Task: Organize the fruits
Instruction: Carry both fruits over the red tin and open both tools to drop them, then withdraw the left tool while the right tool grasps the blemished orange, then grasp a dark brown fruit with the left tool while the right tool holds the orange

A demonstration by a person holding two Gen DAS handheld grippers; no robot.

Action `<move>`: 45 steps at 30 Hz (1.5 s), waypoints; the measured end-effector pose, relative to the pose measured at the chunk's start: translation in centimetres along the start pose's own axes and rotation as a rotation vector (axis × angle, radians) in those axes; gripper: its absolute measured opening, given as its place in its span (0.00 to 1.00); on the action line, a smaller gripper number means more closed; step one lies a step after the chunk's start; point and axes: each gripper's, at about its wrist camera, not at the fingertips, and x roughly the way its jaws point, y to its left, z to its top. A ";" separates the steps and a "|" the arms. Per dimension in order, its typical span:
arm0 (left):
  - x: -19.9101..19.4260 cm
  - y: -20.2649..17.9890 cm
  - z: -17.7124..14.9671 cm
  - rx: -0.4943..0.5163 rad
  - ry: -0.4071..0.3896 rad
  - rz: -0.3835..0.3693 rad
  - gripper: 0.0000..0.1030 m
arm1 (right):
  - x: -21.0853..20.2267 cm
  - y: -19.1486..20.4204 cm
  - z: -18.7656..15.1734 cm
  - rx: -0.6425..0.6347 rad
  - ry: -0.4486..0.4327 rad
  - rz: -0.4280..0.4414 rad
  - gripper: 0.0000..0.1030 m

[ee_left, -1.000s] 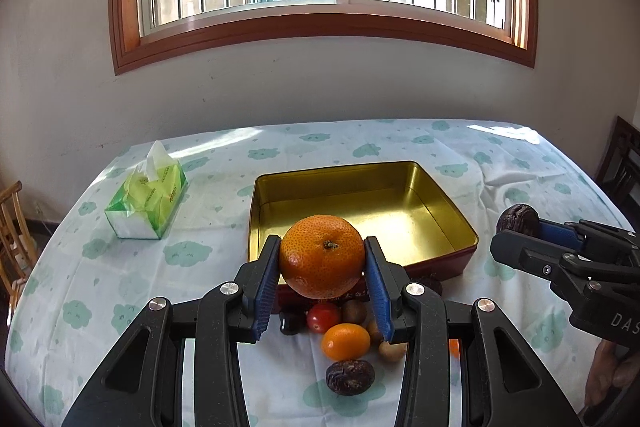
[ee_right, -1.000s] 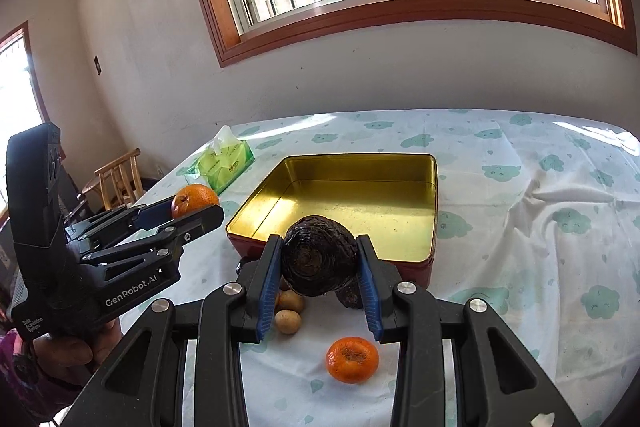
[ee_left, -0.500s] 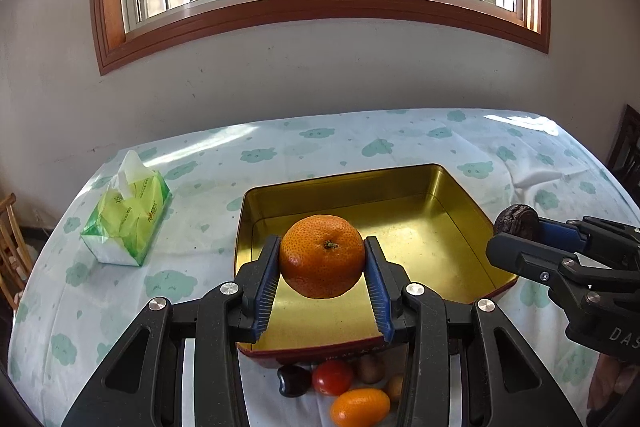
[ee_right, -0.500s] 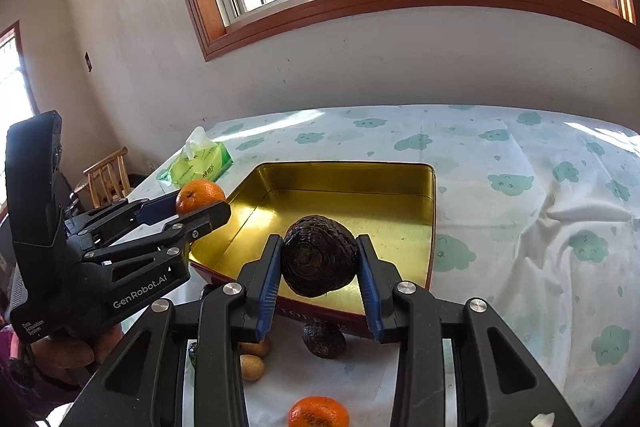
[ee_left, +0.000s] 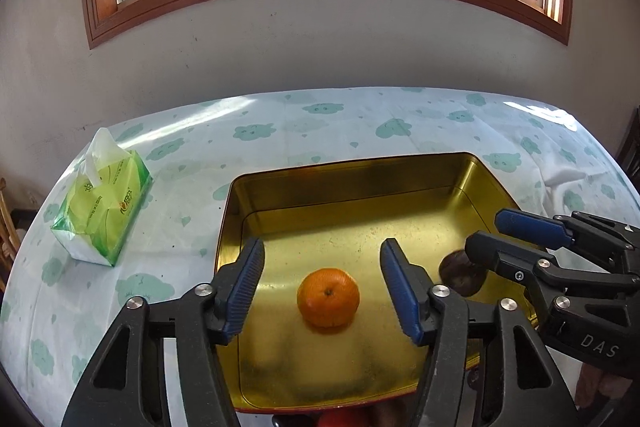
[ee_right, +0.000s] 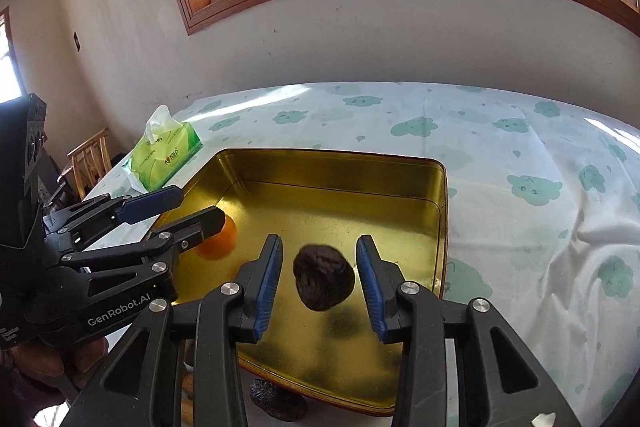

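In the left wrist view an orange mandarin (ee_left: 328, 297) sits on the floor of the gold tin tray (ee_left: 348, 163). My left gripper (ee_left: 323, 251) hangs above it, its jaws opening and both blue pads clear of the fruit. In the right wrist view a dark wrinkled fruit (ee_right: 324, 277) lies between the pads of my right gripper (ee_right: 319, 242), whose jaws are opening without touching it. Whether that fruit rests on the tray (ee_right: 328, 153) I cannot tell. The left gripper (ee_right: 200, 206) half hides the mandarin (ee_right: 218, 243). The right gripper (ee_left: 490, 231) stands over the dark fruit (ee_left: 460, 273).
A green tissue pack (ee_left: 100, 207) stands left of the tray on the cloud-print tablecloth (ee_right: 520, 155). Loose fruit lies in front of the tray's near edge, among it a dark one (ee_right: 276, 403). A wooden chair (ee_right: 90, 159) is beyond the table's left side.
Both grippers moved forward and down over the tray and let go. The mandarin and the dark fruit, gripped before, now sit free between widened pads.
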 end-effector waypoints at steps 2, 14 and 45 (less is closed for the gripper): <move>-0.9 0.3 0.1 -0.003 -0.041 -0.002 0.72 | -0.7 -0.1 0.1 0.002 -0.026 -0.010 0.52; -9.6 4.2 -6.0 -0.059 -0.143 0.026 0.91 | -10.4 -0.4 -8.0 -0.001 0.002 0.095 0.55; -9.0 -0.7 -12.7 0.044 0.072 -0.122 0.74 | -7.4 -5.2 -11.3 0.250 0.079 -0.170 0.36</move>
